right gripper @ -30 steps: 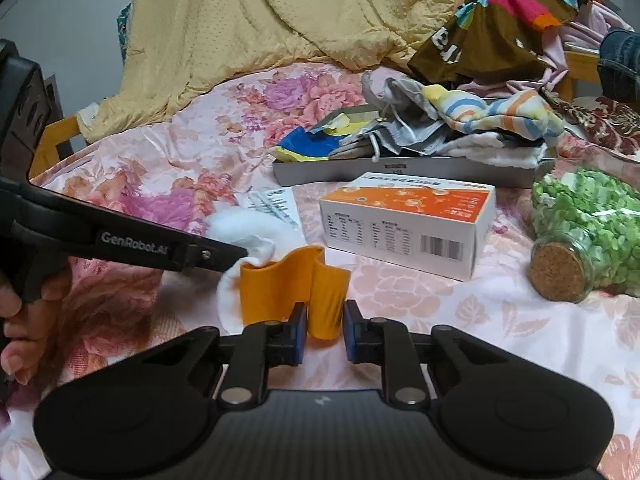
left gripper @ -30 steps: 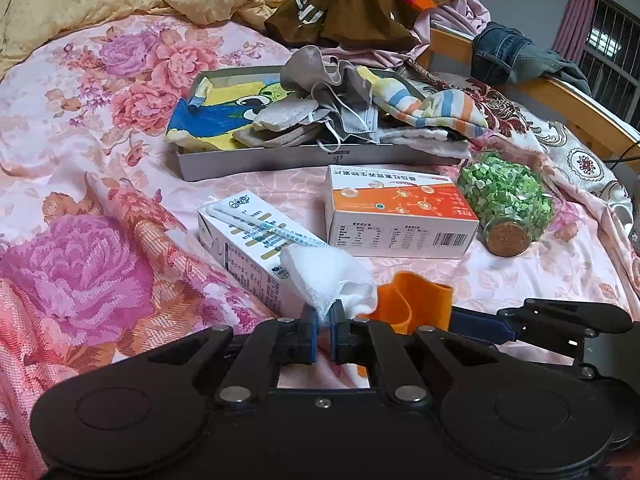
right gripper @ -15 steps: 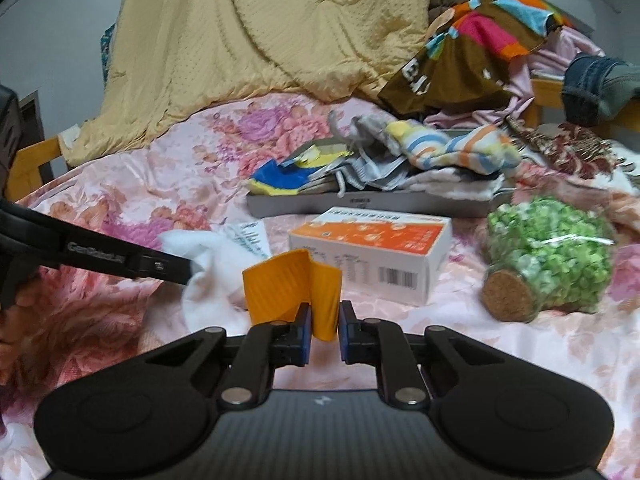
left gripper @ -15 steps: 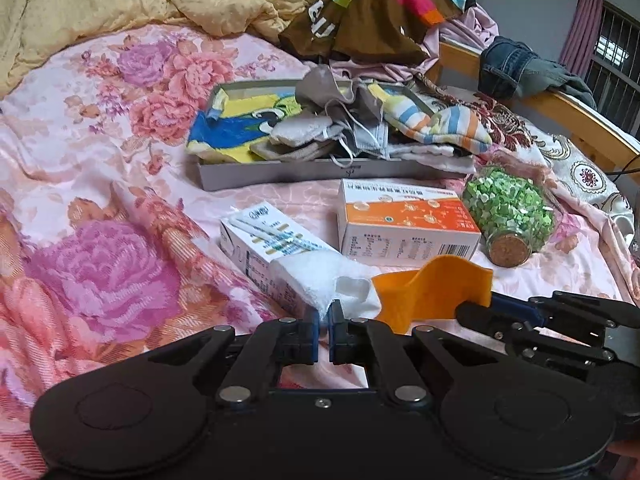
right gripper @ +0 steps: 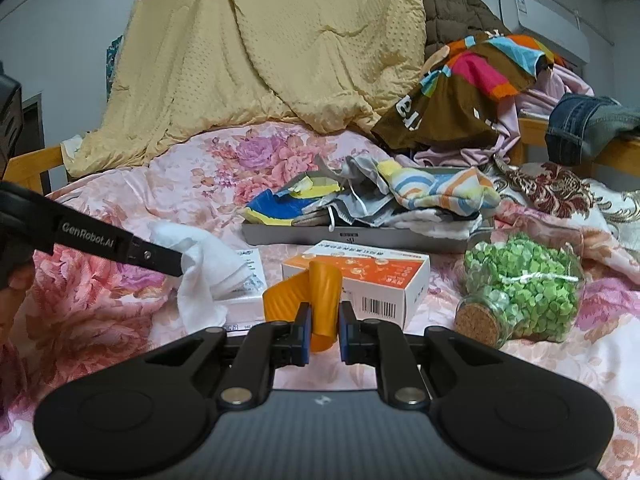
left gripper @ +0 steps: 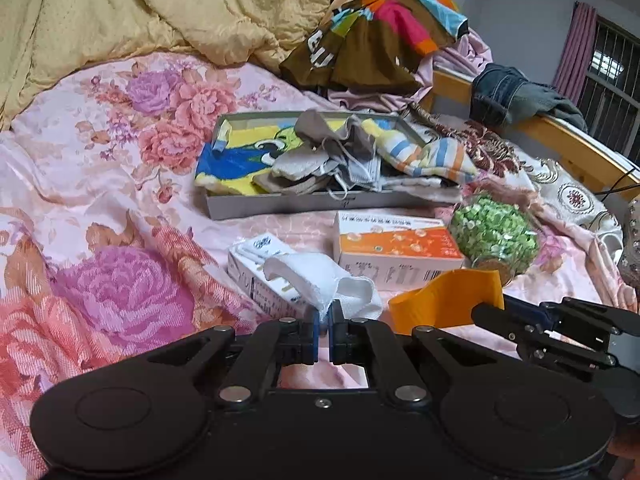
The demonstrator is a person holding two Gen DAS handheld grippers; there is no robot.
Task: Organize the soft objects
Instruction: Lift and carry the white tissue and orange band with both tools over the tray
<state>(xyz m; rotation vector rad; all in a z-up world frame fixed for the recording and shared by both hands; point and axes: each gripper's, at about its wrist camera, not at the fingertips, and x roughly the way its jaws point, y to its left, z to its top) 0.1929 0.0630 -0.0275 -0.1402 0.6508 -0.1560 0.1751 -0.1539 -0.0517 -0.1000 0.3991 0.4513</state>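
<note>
Each hand had one soft item lifted clear of the bed, presumably so both could travel together to the grey tray, where other cloths were already heaped. The left gripper was pinched shut on a corner of the white cloth, letting the rest droop over a small carton. The right gripper was clamped on the folded orange cloth, held upright near the orange box.
</note>
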